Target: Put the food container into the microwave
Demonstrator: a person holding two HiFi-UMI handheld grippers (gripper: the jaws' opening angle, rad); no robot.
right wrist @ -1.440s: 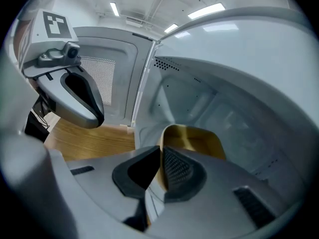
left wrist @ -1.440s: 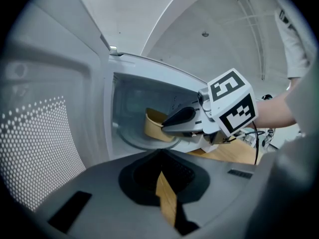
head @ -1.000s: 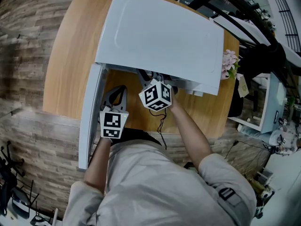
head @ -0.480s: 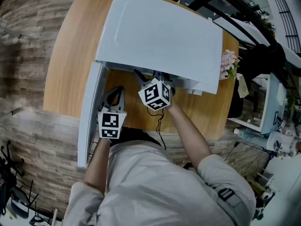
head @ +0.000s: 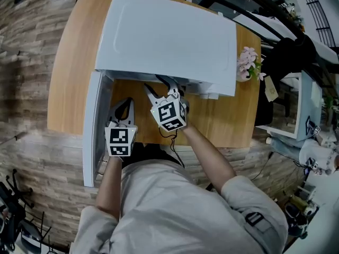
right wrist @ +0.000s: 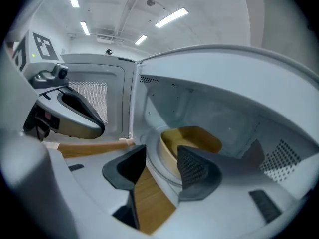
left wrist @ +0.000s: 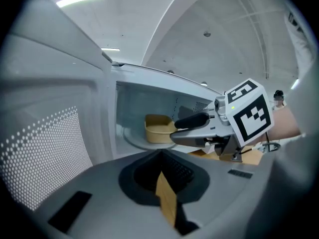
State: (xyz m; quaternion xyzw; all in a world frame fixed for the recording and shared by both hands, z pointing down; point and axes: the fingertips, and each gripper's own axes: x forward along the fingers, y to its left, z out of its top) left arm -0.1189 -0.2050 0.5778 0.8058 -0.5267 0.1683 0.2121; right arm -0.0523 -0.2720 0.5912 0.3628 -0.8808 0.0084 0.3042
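Observation:
The tan food container (right wrist: 197,136) stands on the glass turntable inside the white microwave (head: 164,36); the left gripper view shows the container (left wrist: 158,128) too. My right gripper (right wrist: 159,158) is at the oven's mouth (head: 158,83). Its jaws have just been opening and now stand wide apart. The container sits just beyond its fingertips, and neither pad presses on it. My left gripper (head: 124,102) hovers over the table beside the open door (head: 91,126), fingertips together, holding nothing (left wrist: 160,156).
The microwave sits on a round wooden table (head: 74,62), its door swung out toward me on the left. Pink flowers (head: 246,62) stand right of the oven. A thin cable (head: 172,142) hangs under the right gripper. Shelving and clutter lie off to the right.
The right gripper's jaws have spread open and released the container. That gripper has drawn back a little from the oven cavity and rolled. The left gripper has stayed put.

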